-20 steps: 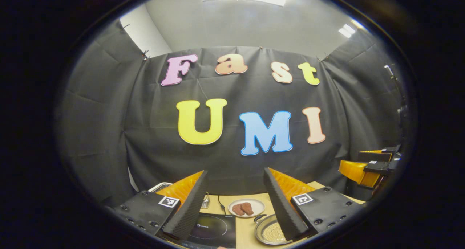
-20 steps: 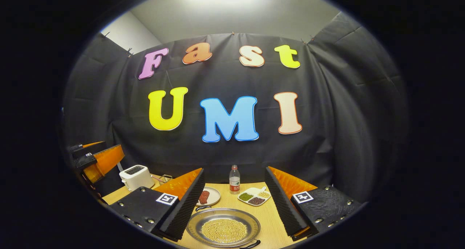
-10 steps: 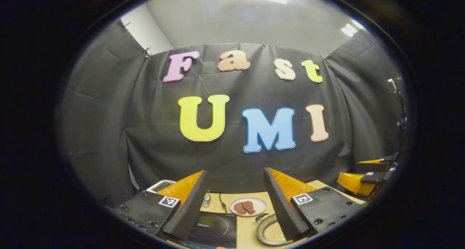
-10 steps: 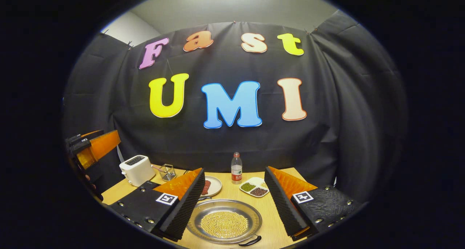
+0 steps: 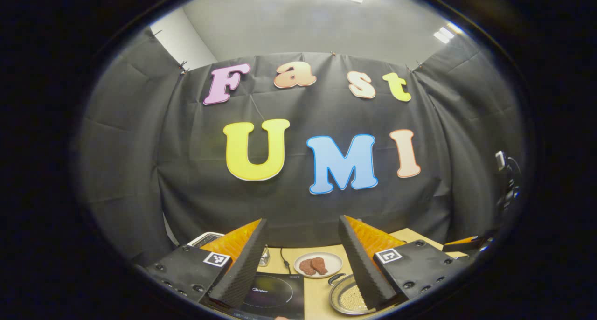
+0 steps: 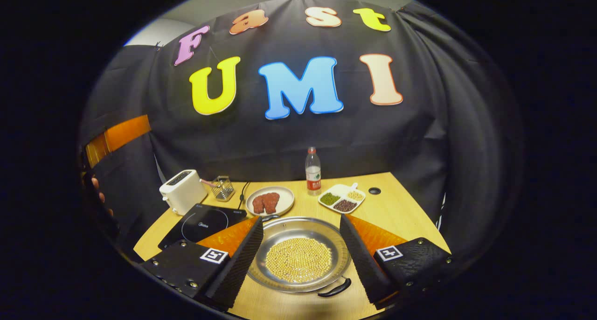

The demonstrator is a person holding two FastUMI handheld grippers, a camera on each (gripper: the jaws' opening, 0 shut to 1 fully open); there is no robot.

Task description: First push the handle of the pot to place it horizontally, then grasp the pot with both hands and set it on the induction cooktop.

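The right gripper view now looks down much more steeply than a second ago: the whole wooden counter (image 6: 401, 212) has come into sight, where before just its near strip showed. The left gripper view has barely shifted, though the other gripper at its right edge has sunk low.

One counter carries everything. One black induction cooktop (image 6: 200, 224) lies at its left part. One steel pot (image 6: 298, 254), shallow and holding yellow beans, sits just right of the cooktop and apart from it, with two dark handles: one at the far rim, one (image 6: 333, 289) at the near rim. One white toaster (image 6: 183, 197) stands behind the cooktop. One round plate (image 6: 269, 201) bears two pieces of meat. One divided dish (image 6: 343, 198) has three compartments of beans. One bottle (image 6: 313, 171) stands upright and one small wire basket (image 6: 222, 188) is beside the toaster.

The right gripper (image 6: 301, 257) hangs wide open above the pot, empty. The left gripper (image 5: 303, 264) is likewise wide open, holding nothing.
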